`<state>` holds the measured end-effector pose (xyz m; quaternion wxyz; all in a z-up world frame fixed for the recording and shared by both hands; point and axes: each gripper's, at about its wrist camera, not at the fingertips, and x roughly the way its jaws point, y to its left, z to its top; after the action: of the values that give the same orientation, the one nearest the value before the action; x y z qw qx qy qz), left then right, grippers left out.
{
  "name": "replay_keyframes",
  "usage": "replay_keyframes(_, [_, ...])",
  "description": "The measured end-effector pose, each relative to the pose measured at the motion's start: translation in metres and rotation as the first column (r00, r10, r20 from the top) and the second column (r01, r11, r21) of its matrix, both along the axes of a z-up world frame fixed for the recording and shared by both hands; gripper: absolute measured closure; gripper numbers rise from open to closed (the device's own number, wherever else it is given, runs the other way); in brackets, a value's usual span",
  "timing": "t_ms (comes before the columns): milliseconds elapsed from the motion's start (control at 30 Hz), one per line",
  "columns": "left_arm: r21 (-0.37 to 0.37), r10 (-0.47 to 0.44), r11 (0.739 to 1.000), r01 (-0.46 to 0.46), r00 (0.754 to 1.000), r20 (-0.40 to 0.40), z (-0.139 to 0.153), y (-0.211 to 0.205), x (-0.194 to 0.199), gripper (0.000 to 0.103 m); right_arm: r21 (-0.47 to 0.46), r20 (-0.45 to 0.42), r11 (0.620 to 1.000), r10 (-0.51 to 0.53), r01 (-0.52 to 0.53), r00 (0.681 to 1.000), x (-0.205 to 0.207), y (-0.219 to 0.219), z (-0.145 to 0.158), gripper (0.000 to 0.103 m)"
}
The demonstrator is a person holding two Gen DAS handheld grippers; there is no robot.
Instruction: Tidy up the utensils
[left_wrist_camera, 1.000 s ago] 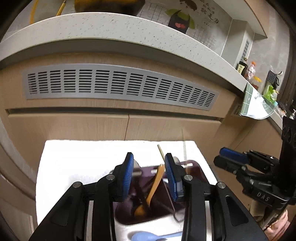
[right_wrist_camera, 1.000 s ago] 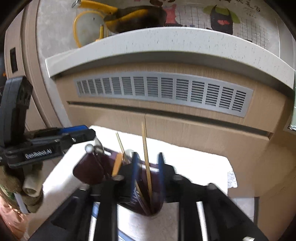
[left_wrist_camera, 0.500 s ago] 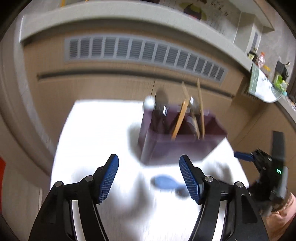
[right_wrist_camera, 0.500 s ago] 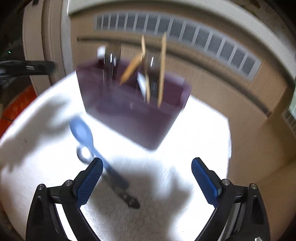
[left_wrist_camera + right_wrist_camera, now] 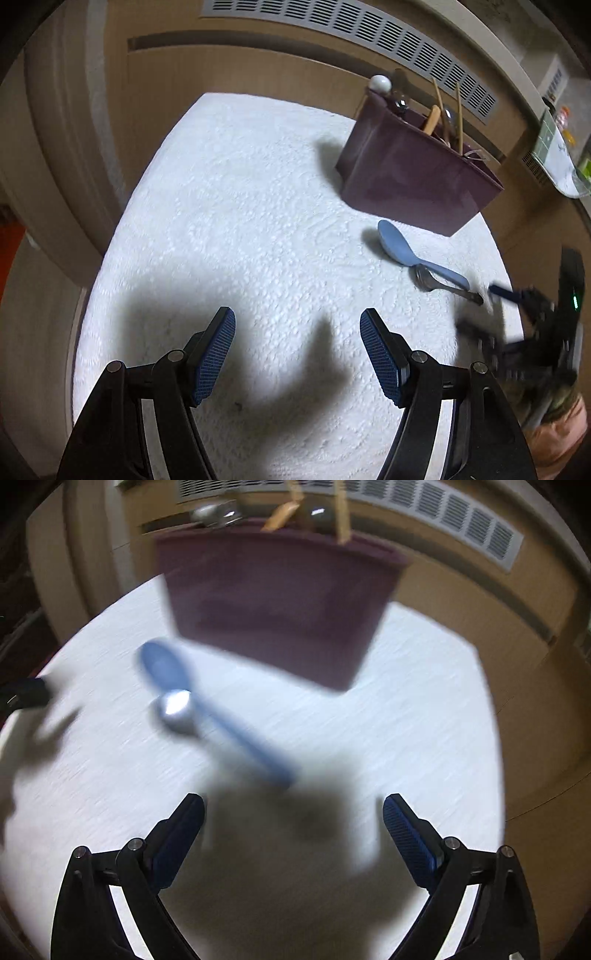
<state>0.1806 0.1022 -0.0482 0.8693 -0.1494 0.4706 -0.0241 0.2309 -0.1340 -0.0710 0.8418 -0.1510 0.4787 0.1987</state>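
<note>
Desk (image 5: 240, 221): covered by a white textured cloth, with broad bare cloth left of centre and in front of both grippers. Its far edge runs just before a wooden cabinet front (image 5: 258, 70) carrying one grey vent grille (image 5: 369, 29).

Holder (image 5: 410, 177): one dark purple box, upright near the far right edge of the desk. The left wrist view shows it sharply, holding several utensils handle-up, including wooden sticks and metal pieces. An exact count is not possible. The right wrist view is motion-blurred.

Loose utensils: two, lying just in front of the holder. One is a blue spoon (image 5: 410, 254), bowl toward the holder. One is a metal spoon (image 5: 439, 282), touching the blue spoon's handle.

Left gripper (image 5: 297, 354): jaws wide apart, holding nothing, above bare cloth.

Right gripper (image 5: 293, 834): jaws wide apart, holding nothing, its shadow at the blue spoon's handle end. In the left view it appears blurred at the right edge.
</note>
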Motion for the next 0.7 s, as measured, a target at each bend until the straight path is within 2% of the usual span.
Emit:
replay_keyframes(100, [-0.013, 0.012, 1.0, -0.012, 1.0, 0.0, -0.002, 0.003, -0.005, 0.03, 0.065, -0.07, 0.995, 0.076, -0.071, 0.995, -0.022, 0.012, 0.001, 0.007])
replay_keyframes(200, [-0.015, 0.008, 1.0, -0.008, 1.0, 0.004, -0.001, 0.001, -0.011, 0.028, 0.112, -0.094, 0.985, 0.143, -0.133, 0.985, -0.033, 0.023, 0.008, 0.008])
replay_keyframes(300, [-0.002, -0.003, 1.0, 0.003, 1.0, 0.005, 0.0, -0.005, -0.012, 0.024, 0.088, -0.016, 0.979, 0.186, -0.184, 0.982, -0.032, 0.031, 0.021, 0.008])
replay_keyframes(367, [0.007, -0.014, 1.0, 0.014, 1.0, 0.001, -0.002, -0.009, -0.015, 0.024, 0.077, -0.003, 0.977, 0.201, -0.2, 0.98, -0.017, 0.031, 0.023, 0.008])
replay_keyframes(500, [0.017, -0.032, 0.999, 0.032, 0.999, -0.006, -0.004, -0.011, -0.017, 0.024, 0.055, 0.001, 0.989, 0.14, -0.139, 0.99, 0.018, 0.021, 0.014, 0.007])
replay_keyframes(533, [0.019, -0.032, 0.999, 0.032, 0.999, -0.008, -0.004, -0.011, -0.018, 0.024, 0.07, -0.019, 0.991, 0.117, -0.115, 0.993, 0.025, 0.016, 0.011, 0.007])
replay_keyframes(633, [0.016, -0.021, 1.0, 0.021, 1.0, -0.008, -0.004, -0.007, -0.018, 0.024, 0.158, -0.157, 0.987, 0.067, -0.042, 0.985, 0.035, 0.004, 0.001, 0.004])
replay_keyframes(700, [0.013, -0.013, 1.0, 0.013, 1.0, -0.008, -0.004, -0.003, -0.017, 0.024, 0.189, -0.176, 0.981, 0.076, -0.042, 0.981, 0.026, -0.001, 0.003, 0.003])
